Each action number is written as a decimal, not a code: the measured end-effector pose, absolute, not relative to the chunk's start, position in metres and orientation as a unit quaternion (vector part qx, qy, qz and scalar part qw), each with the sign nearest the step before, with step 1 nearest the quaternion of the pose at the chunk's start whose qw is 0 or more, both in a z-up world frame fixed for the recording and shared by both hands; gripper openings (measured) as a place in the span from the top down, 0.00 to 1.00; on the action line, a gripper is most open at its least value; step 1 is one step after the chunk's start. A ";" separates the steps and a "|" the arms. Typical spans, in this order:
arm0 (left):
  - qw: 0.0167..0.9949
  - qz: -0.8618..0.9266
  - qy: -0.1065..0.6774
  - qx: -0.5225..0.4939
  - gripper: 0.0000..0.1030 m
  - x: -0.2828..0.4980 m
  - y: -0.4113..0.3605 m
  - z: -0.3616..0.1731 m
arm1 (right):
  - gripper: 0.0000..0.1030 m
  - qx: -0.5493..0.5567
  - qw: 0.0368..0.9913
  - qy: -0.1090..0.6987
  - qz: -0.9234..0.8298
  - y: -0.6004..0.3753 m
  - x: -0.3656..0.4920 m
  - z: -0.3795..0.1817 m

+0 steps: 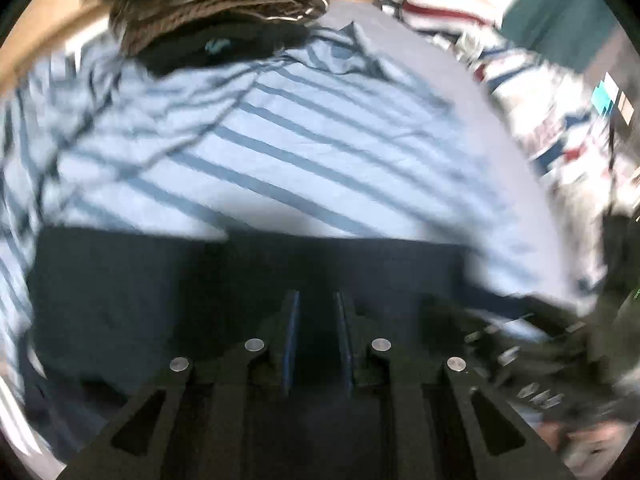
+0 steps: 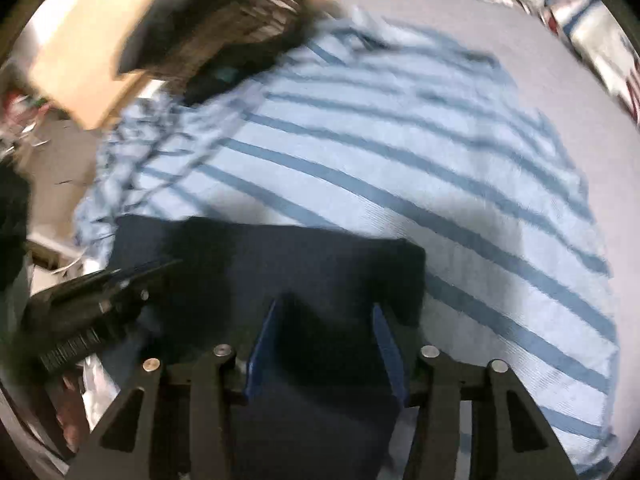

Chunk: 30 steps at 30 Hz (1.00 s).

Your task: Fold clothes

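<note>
Navy folded garment [image 2: 272, 264] lies on striped shirt [image 2: 400, 168], on grey counter [image 2: 560, 80]; left gripper [image 1: 317, 320] narrow, seemingly empty; right gripper [image 2: 328, 320] half-wide, empty; step: placing; next: fold shirt.

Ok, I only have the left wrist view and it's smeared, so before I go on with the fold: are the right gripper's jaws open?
Observer: Yes. The right gripper has its blue pads well apart over the navy garment, with nothing visibly pinched.
Operator: Where does that garment end on its right?
Observer: Its corner lies on the blue striped shirt, just beyond the right-hand pad.
Operator: Anything past the shirt's left side?
Observer: What looks like floor, with scattered clutter on it.
</note>
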<state>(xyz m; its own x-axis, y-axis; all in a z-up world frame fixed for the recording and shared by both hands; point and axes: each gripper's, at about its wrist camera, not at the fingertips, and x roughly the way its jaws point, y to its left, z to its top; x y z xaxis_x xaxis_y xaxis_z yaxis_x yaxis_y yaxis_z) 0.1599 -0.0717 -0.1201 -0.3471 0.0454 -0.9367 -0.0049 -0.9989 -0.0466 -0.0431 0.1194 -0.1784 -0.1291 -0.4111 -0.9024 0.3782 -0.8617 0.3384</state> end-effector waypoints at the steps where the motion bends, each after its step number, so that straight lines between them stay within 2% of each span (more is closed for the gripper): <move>1: 0.007 0.816 -0.030 -0.577 0.82 0.161 -0.086 -0.133 | 0.51 0.617 0.256 -0.014 -0.744 0.119 -0.048 -0.192; 3: 0.005 0.827 -0.091 -0.555 0.82 0.170 -0.107 -0.150 | 0.51 0.615 0.265 -0.020 -0.743 0.121 -0.048 -0.197; 7: 0.056 0.813 -0.192 -0.546 0.82 0.188 -0.140 -0.134 | 0.48 0.605 0.286 -0.033 -0.742 0.132 -0.041 -0.183; 9: 0.090 0.800 -0.255 -0.535 0.82 0.203 -0.162 -0.122 | 0.41 0.610 0.291 -0.086 -0.733 0.151 -0.033 -0.174; 12: 0.118 0.810 -0.315 -0.480 0.82 0.251 -0.198 -0.102 | 0.38 0.621 0.300 -0.181 -0.701 0.184 -0.011 -0.174; 16: 0.073 0.824 -0.356 -0.434 0.82 0.325 -0.236 -0.100 | 0.33 0.637 0.277 -0.265 -0.669 0.213 0.022 -0.190; 19: 0.054 0.795 -0.421 -0.434 0.82 0.354 -0.250 -0.126 | 0.33 0.667 0.228 -0.271 -0.656 0.216 0.039 -0.211; 22: 0.032 0.778 -0.450 -0.438 0.82 0.381 -0.262 -0.131 | 0.33 0.683 0.234 -0.292 -0.628 0.211 0.056 -0.224; 24: 0.031 0.777 -0.462 -0.426 0.74 0.379 -0.257 -0.132 | 0.33 0.686 0.240 -0.294 -0.621 0.209 0.061 -0.225; 26: 0.029 0.779 -0.473 -0.409 0.42 0.380 -0.255 -0.130 | 0.32 0.690 0.241 -0.295 -0.615 0.208 0.066 -0.226; 28: 0.028 0.787 -0.473 -0.395 0.35 0.380 -0.254 -0.121 | 0.31 0.704 0.243 -0.301 -0.595 0.207 0.068 -0.231; 30: 0.034 0.797 -0.463 -0.387 0.35 0.378 -0.252 -0.109 | 0.31 0.715 0.243 -0.310 -0.577 0.206 0.071 -0.238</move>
